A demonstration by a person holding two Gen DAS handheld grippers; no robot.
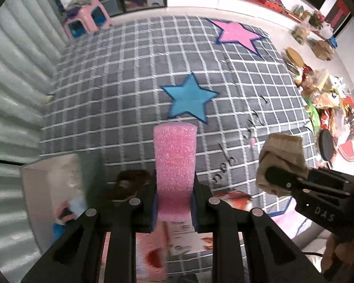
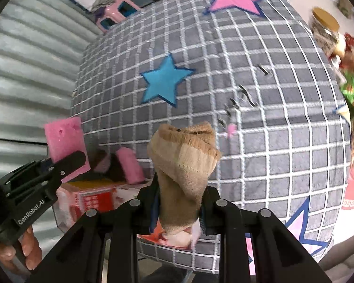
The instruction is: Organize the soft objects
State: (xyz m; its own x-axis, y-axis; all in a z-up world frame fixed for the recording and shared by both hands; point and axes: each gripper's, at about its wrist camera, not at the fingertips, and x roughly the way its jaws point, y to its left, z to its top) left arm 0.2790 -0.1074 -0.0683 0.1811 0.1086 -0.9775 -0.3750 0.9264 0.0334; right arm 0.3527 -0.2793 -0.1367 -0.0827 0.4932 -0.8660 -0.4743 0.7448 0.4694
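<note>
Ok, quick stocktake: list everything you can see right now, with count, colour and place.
sponge: one, pink, gripped in left tongs
sock: one, tan, bunched, gripped in right tongs
rug: one, grey with white grid, on the floor
star patches: blue one mid-rug, pink one far end
stool: one, pink, past the rug's far left corner
box: one, red and white, near left, with a pink roll and a dark brown item in it
clutter: mixed colours, along the rug's right edge
left tongs: black, shut
right tongs: black, shut
</note>
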